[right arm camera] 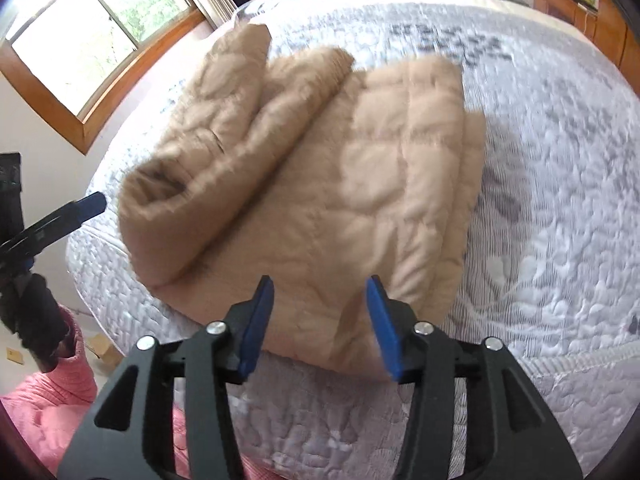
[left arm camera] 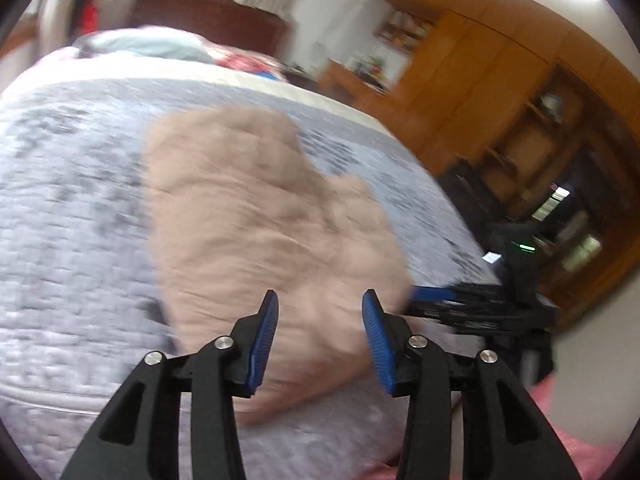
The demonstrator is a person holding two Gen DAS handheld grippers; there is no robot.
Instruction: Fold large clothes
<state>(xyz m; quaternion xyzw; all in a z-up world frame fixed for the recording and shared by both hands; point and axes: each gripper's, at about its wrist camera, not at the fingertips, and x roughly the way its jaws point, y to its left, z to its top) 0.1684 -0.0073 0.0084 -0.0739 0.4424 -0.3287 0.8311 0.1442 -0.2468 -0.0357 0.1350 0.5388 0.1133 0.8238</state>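
Tan jacket [right arm camera: 320, 184] quilted matt cloth; bedspread [right arm camera: 540, 200] stitched, textured cloth; wardrobe [left arm camera: 480, 80] glossy wood.

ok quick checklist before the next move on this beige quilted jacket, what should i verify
1. Left gripper free of cloth: ok, jaws open, nothing between them.
2. Right gripper free of cloth: ok, jaws open and empty.
3. Beige quilted jacket lying wholly on the white-grey quilted bedspread: ok, though its near edge sits close to the bed's edge.
4. Fold neat: not ok, a rolled sleeve end bulges at the left and layers step out unevenly on the right.
5. Grippers apart from each other: ok, the left one shows well off to the side in the right wrist view.
6. Zip or front side closed: cannot tell.
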